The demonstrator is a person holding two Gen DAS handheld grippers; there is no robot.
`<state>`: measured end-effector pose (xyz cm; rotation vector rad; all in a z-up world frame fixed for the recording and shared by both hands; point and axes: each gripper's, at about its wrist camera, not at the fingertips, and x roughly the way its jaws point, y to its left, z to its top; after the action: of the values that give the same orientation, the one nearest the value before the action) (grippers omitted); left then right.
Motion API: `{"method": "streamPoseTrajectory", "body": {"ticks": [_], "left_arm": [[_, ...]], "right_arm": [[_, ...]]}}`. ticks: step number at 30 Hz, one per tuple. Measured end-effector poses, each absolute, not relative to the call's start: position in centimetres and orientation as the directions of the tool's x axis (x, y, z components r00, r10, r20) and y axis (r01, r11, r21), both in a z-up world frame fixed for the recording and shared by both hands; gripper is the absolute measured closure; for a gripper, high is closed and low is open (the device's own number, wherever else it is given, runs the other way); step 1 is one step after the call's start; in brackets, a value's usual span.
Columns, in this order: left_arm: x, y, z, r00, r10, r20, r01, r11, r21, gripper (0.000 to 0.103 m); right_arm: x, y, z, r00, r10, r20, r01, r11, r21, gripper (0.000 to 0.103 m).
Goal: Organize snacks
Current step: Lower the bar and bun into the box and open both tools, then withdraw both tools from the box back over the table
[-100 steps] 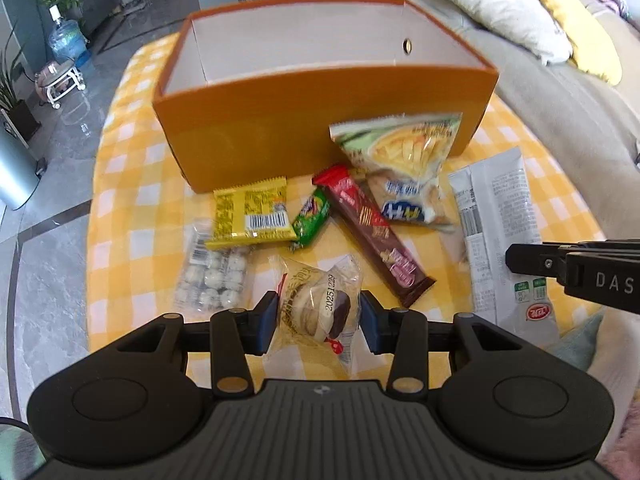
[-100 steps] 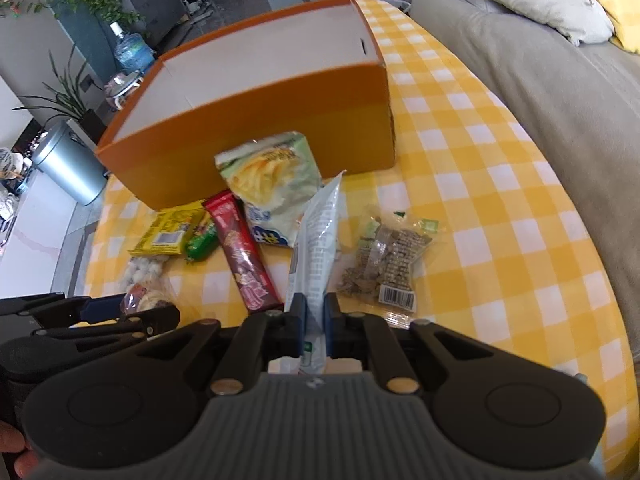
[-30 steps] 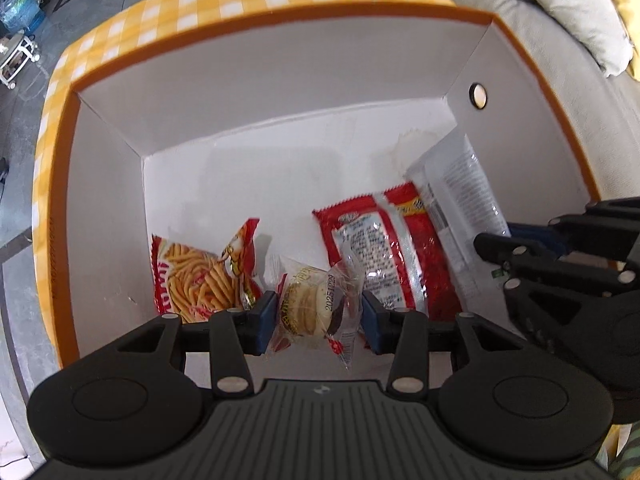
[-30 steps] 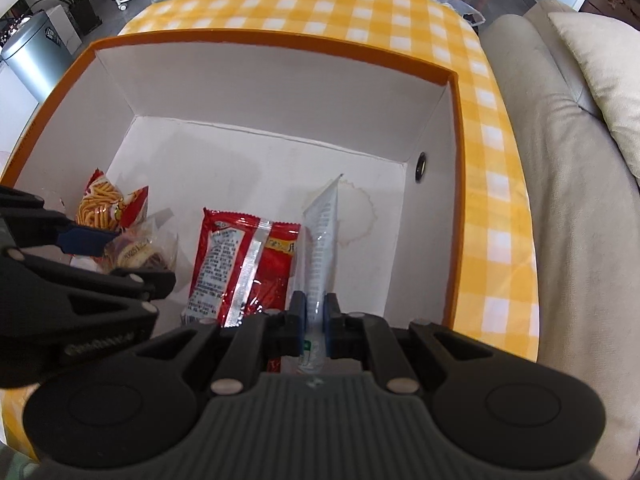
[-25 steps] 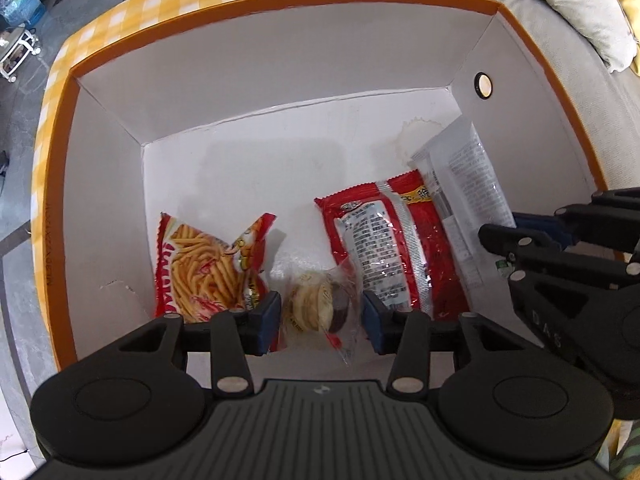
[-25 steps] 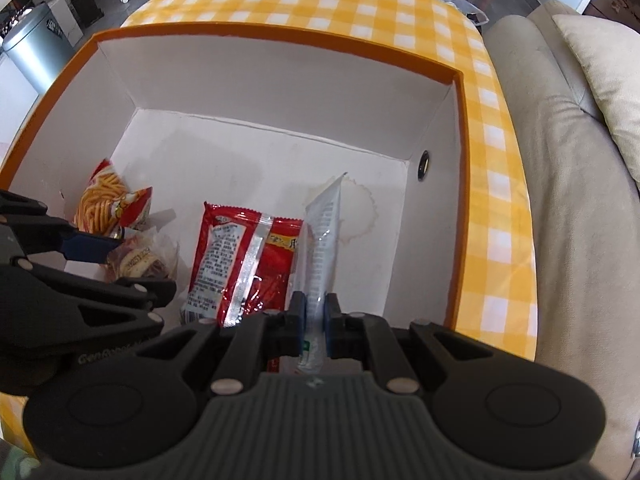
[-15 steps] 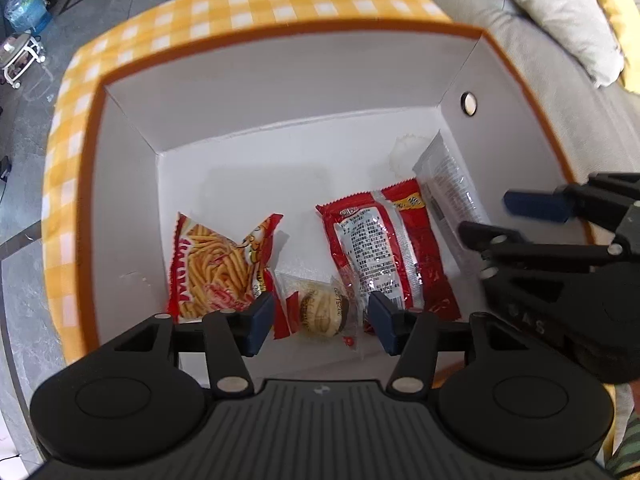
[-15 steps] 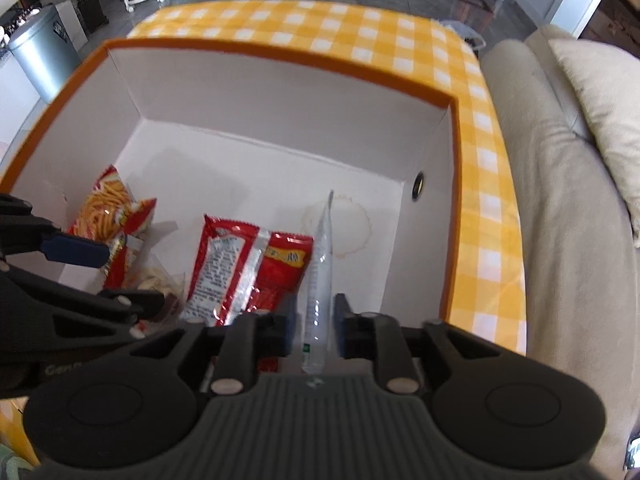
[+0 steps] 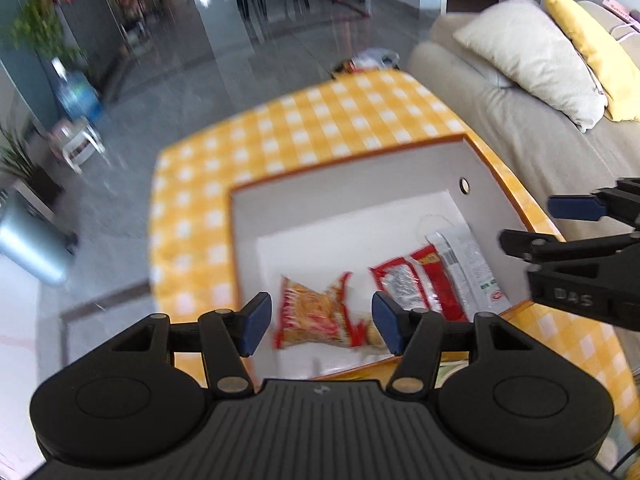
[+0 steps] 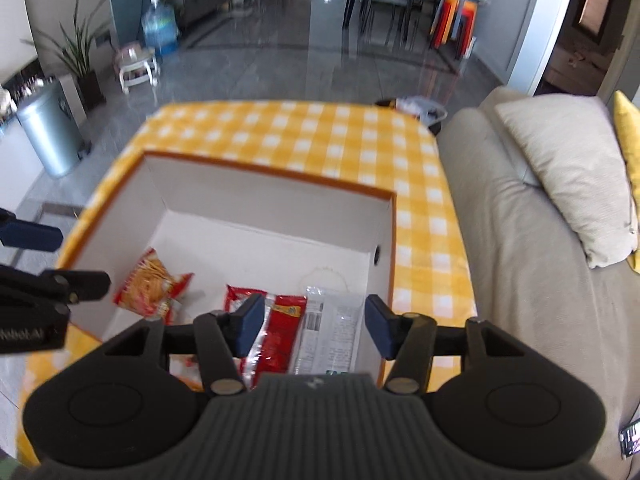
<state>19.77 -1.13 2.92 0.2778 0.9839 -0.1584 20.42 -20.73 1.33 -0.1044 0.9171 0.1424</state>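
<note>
The orange box (image 9: 352,184) with a white inside stands on the yellow checked table (image 9: 304,128). In it lie a red fries bag (image 9: 312,316), a round biscuit pack (image 9: 370,336), a red pouch (image 9: 416,292) and a white wrapper (image 9: 468,264). My left gripper (image 9: 320,326) is open and empty above the box's near rim. My right gripper (image 10: 314,326) is open and empty above the white wrapper (image 10: 332,328) and red pouch (image 10: 276,336). The fries bag (image 10: 150,284) lies at the box's left in the right wrist view.
A beige sofa (image 10: 532,280) with a light pillow (image 10: 568,160) runs along the table's right side. A metal bin (image 10: 44,136), a water jug (image 10: 160,30) and plants stand on the dark floor beyond. More snacks show faintly below the box's near rim (image 9: 452,372).
Both grippers carried their snacks over the box, opened and let them go. The biscuit pack and white wrapper now lie in the box. Both grippers have risen and pulled back.
</note>
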Motion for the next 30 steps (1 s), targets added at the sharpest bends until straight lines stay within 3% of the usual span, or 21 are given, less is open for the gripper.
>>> {"method": "streamPoseTrajectory", "body": {"ticks": [8,20,30], "left_arm": [[14.4,0.9,7.7,0.626,0.043,-0.779,0.301,0.908,0.292,0.035],[7.3,3.8,6.9,0.59,-0.053,-0.806,0.387,0.894,0.225,0.034],[6.3,4.9,1.9,0.518,-0.16,-0.84,0.316,0.949,0.014,0.034]], "right_arm": [[13.4,-20.7,4.9,0.657,0.136,-0.741,-0.183,0.983,0.018,0.043],[4.5,-18.8,3.9,0.627,0.187,-0.756,-0.224,0.973,0.055,0.042],[1.8,-19.5,0.4,0.6,0.105,-0.793,-0.115,0.992,0.043,0.042]]}}
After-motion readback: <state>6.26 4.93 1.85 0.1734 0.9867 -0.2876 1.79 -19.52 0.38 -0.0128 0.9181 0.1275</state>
